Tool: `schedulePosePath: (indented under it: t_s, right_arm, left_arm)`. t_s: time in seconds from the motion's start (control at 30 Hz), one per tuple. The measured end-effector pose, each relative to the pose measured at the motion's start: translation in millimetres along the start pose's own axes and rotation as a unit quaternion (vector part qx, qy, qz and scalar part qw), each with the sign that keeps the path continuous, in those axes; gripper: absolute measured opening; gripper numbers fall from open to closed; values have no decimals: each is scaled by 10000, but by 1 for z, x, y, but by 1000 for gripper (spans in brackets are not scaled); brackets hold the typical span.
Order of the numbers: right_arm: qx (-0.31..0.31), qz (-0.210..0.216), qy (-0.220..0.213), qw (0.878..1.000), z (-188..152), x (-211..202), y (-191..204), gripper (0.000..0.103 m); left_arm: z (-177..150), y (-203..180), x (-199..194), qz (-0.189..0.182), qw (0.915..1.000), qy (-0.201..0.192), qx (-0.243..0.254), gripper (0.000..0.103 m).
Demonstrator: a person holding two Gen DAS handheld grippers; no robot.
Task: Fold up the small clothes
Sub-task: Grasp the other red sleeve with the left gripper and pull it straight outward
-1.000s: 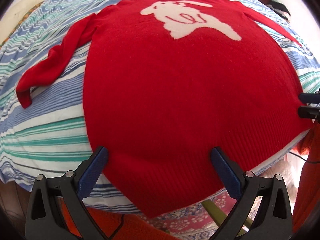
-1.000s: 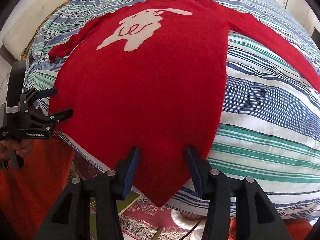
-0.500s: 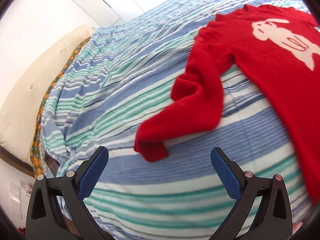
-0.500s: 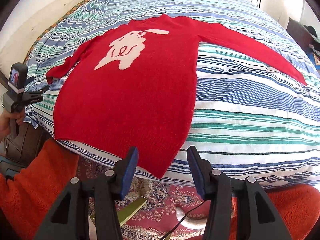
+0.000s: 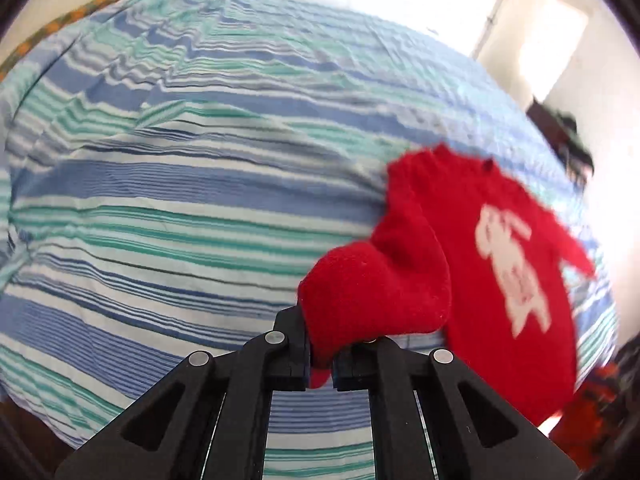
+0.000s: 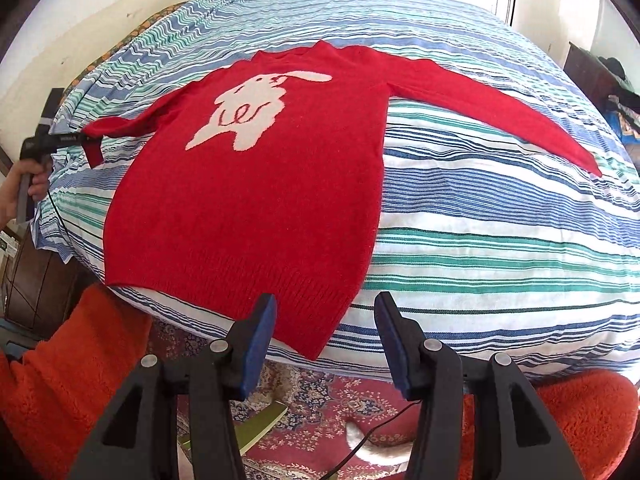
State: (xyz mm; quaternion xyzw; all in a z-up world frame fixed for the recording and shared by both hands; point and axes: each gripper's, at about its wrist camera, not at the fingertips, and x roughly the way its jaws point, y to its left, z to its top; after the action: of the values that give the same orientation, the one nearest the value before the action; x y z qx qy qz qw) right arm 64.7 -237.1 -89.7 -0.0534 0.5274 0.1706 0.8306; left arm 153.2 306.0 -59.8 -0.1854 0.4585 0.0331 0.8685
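A red sweater (image 6: pixel 256 184) with a white rabbit design lies face up and spread flat on the striped bed; it also shows in the left wrist view (image 5: pixel 500 264). My left gripper (image 5: pixel 320 364) is shut on the cuff of the sweater's left sleeve (image 5: pixel 372 292) and holds it a little above the bed; from the right wrist view it (image 6: pixel 86 140) is at the bed's left edge. My right gripper (image 6: pixel 324 340) is open and empty, just off the hem's lower right corner. The right sleeve (image 6: pixel 500 108) lies stretched out flat.
The bed (image 6: pixel 500 240) has a blue, green and white striped cover. A patterned red rug (image 6: pixel 320 412) covers the floor below the bed's near edge. Dark furniture (image 6: pixel 592 76) with clothes on it stands at the right wall.
My left gripper moved from the hem to the left sleeve cuff, shut on it and lifted it. My right gripper drew back from the hem and stayed open.
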Motion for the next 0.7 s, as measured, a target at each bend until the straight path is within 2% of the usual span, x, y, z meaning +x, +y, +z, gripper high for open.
schedulePosePath:
  t_s: [0.03,0.07,0.1,0.13,0.17,0.23,0.3,0.4,0.53,0.6,0.7]
  right_arm:
    - [27,19,13,10000,0,1,-1,51]
    - [50,39,28,10000,1,2,-2,51]
    - [67,53,41,10000,1,3,-2,51]
    - [76,61,49,9999,1,4,-2,51]
    - [79,73,46,9999,2,5,-2,51]
    - [68,75,-10,9999,1,2,-1,51]
    - [63,42,-91,9999,-1,-2,0,51]
    - [86,-2,-81,9999,-3,-3,-2,55]
    - [54,92,165,9998,0,10,-2,55]
    - [-25,112,216,9997,2,13,2,55]
    - [-180,57,225,9996,1,12,9,55]
  left_arm:
    - [12,20,-5,-24,9983,-112,-568,13]
    - [20,42,-5,52,9937,-156,-1107,27]
    - [25,62,-2,261,9874,-162,-1550,53]
    - [24,83,1,559,9792,-180,-1943,61]
    - [20,103,4,860,9702,-168,-2257,64]
    - [2,129,13,1018,9583,-60,-2670,61]
    - [-20,143,17,874,9511,-52,-2963,58]
    - [-45,145,22,508,9485,-83,-3125,58]
    - [-53,144,34,282,9431,-233,-3306,58]
    - [-50,146,44,222,9336,-380,-3556,60]
    - [-40,154,57,128,9124,-676,-4034,67]
